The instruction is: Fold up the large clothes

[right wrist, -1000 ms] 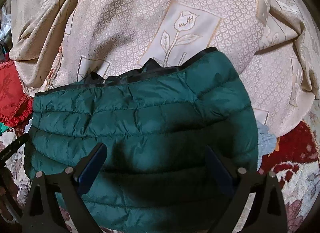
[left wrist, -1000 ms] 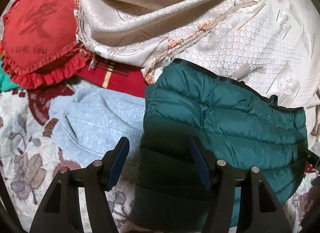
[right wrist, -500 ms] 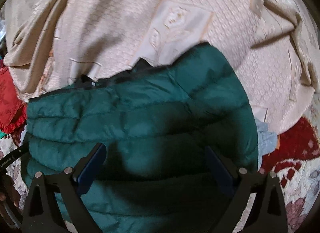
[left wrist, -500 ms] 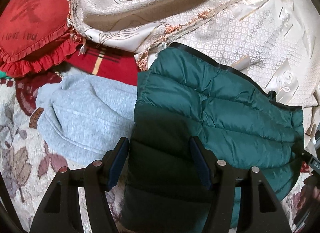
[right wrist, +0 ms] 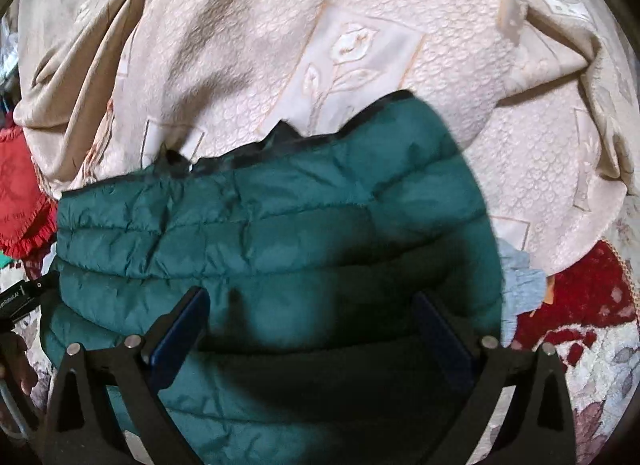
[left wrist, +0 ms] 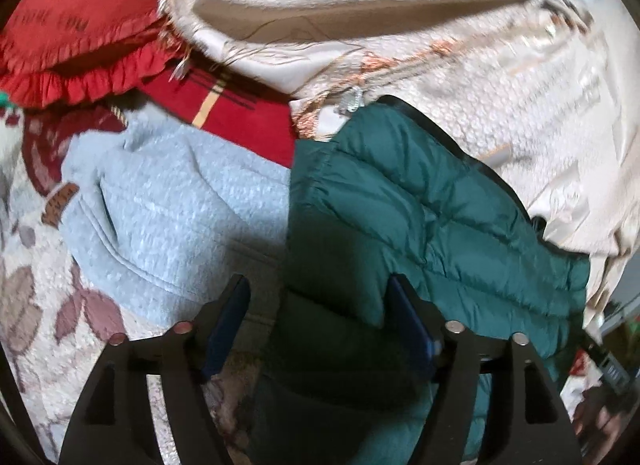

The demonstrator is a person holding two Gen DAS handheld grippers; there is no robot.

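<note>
A dark green quilted puffer jacket (left wrist: pixel 420 225) lies folded into a block on the floral blanket, also filling the right wrist view (right wrist: pixel 280 245). My left gripper (left wrist: pixel 320 297) is open, its jaws straddling the jacket's left edge near the grey fleece. My right gripper (right wrist: pixel 312 305) is wide open above the jacket's near half, empty. A light grey fleece garment (left wrist: pixel 168 217) lies left of the jacket, and a bit of it shows at the jacket's right side (right wrist: pixel 520 281).
A cream embossed bedspread (right wrist: pixel 360 45) is bunched behind the jacket. A red frilled cushion (left wrist: pixel 80 33) and a red striped cloth (left wrist: pixel 240 113) lie at the back left. The floral blanket (left wrist: pixel 36 305) covers the surface beneath.
Both cameras have shifted slightly over the jacket; the left view swung left then back. The jacket stays in place and both grippers stay open.
</note>
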